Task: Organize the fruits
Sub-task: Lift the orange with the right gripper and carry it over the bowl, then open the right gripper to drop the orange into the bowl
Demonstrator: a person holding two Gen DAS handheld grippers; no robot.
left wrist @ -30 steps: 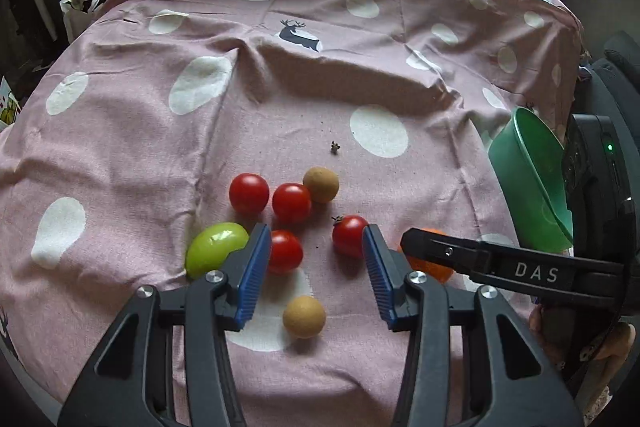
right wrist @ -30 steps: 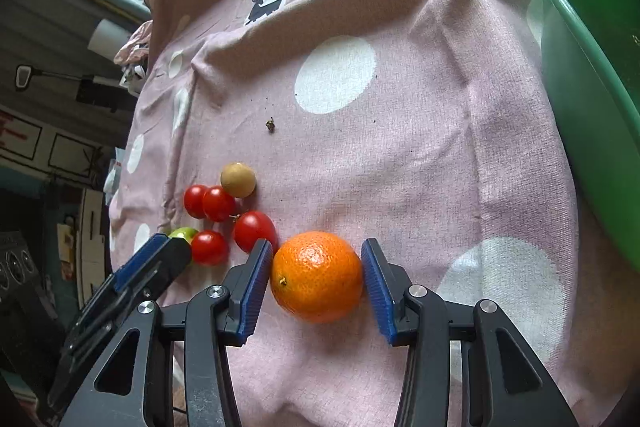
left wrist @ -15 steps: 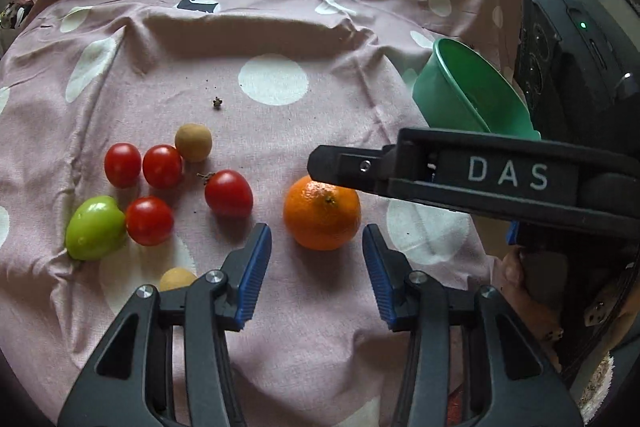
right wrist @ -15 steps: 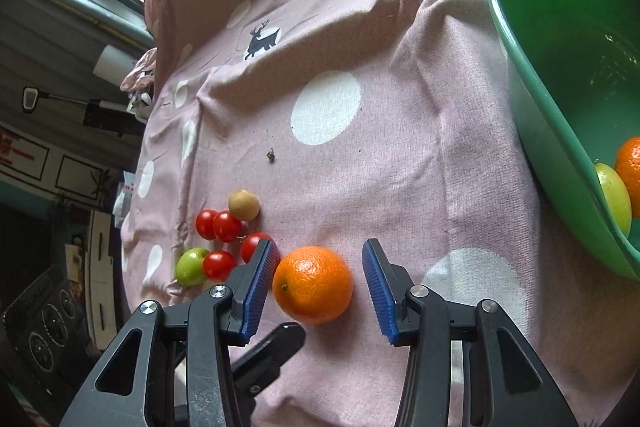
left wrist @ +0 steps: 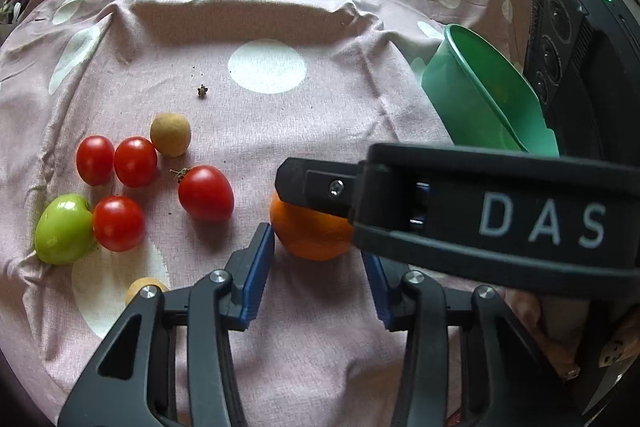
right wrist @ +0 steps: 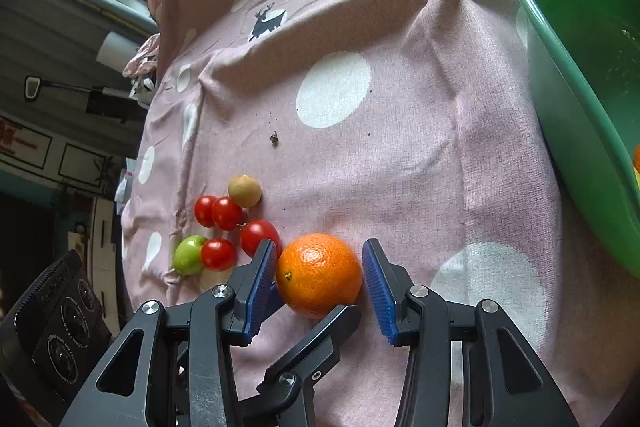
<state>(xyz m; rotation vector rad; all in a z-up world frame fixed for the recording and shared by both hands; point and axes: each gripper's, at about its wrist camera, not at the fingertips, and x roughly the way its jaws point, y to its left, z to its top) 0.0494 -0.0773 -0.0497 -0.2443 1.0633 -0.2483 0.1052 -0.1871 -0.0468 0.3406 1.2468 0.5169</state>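
An orange (right wrist: 319,275) lies on the pink spotted cloth (right wrist: 400,167). My right gripper (right wrist: 319,277) is open with its blue pads on either side of the orange, not clamped. My left gripper (left wrist: 318,267) is open too, right in front of the same orange (left wrist: 310,233), and the right gripper's black body crosses above it. Several red cherry tomatoes (left wrist: 205,193), a green tomato (left wrist: 64,229) and a tan round fruit (left wrist: 171,134) lie to the left. A green bowl (right wrist: 580,75) stands at the right and holds fruit.
Another tan fruit (left wrist: 142,287) lies partly behind my left gripper's finger. A small dark stem bit (left wrist: 202,91) lies on the cloth. A black device (left wrist: 576,39) stands behind the bowl (left wrist: 480,95). The cloth drops away at the left edge.
My left gripper has swung right from the tomatoes to the orange. My right gripper has moved closer around the orange, and its pads stand nearer the fruit.
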